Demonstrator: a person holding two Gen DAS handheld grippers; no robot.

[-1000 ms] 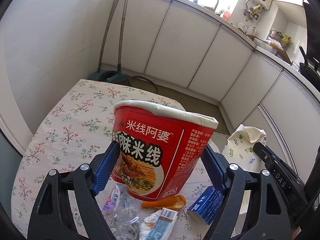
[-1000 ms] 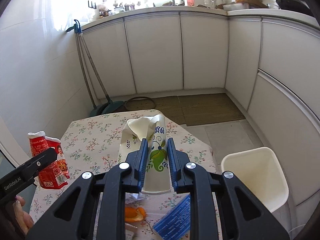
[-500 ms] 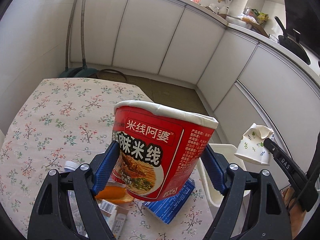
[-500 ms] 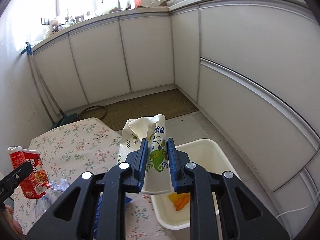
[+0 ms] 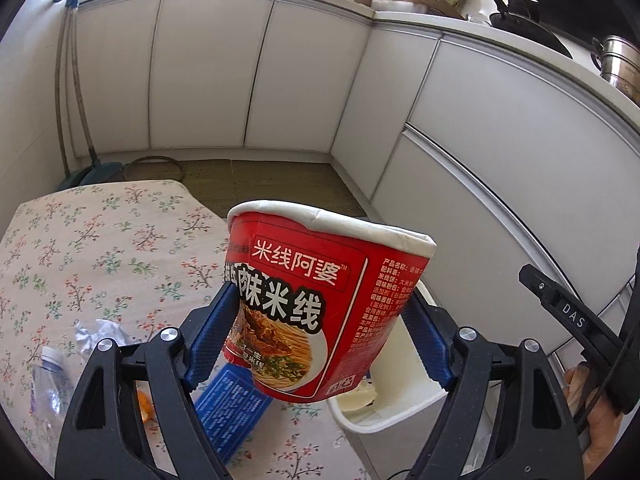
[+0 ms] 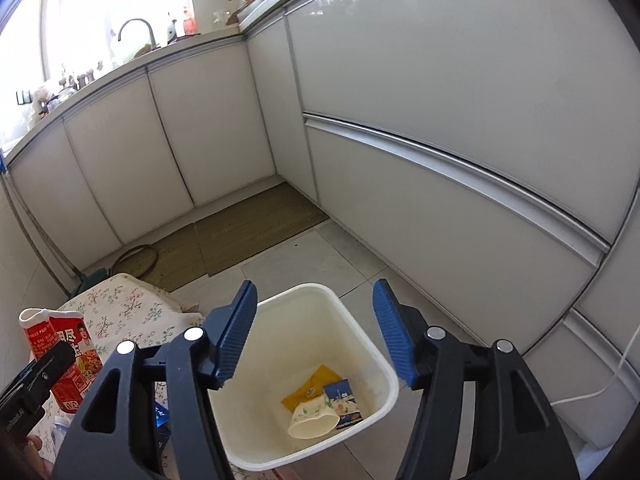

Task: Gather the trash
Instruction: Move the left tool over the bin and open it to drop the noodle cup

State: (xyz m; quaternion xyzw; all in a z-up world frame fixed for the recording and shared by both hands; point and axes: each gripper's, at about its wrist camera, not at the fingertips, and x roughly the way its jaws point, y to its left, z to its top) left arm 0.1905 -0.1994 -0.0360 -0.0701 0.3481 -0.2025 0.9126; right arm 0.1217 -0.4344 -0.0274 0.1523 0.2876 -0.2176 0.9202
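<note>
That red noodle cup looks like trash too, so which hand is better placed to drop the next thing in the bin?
Left. The left gripper already clamps the red noodle cup beside the white bin. The right gripper is opening, nothing between its fingers, its paper cup lying in the bin.

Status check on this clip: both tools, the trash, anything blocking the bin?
Left tool clamped on red noodle cup. Right tool opening, empty, over white bin. Floral paper cup lies in the bin. Nothing blocking.
</note>
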